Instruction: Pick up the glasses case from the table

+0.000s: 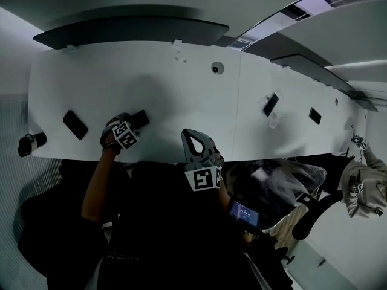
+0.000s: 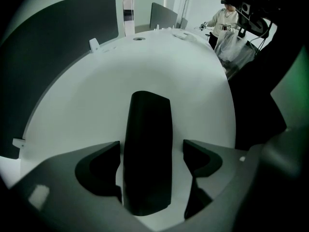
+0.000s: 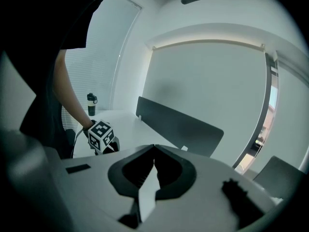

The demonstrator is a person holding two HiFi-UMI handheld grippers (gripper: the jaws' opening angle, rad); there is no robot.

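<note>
The black glasses case (image 2: 147, 153) lies flat on the white table (image 2: 183, 81), lengthwise between the jaws of my left gripper (image 2: 150, 146). The jaws stand apart on either side of it, with a sliver of table showing on each side. In the head view the case (image 1: 143, 116) sits near the table's front edge, just beyond the left gripper (image 1: 132, 124). My right gripper (image 1: 189, 133) is held up off the table in front of the person's body. Its jaws (image 3: 154, 148) meet at the tips, with nothing between them.
A flat black phone-like object (image 1: 75, 124) lies left of the case and a dark bottle (image 1: 30, 142) stands at the table's left end. Two more black objects (image 1: 270, 104) (image 1: 314, 115) lie far right. Dark divider panels (image 1: 133, 30) line the far edge. Another person (image 1: 363, 189) is at the right.
</note>
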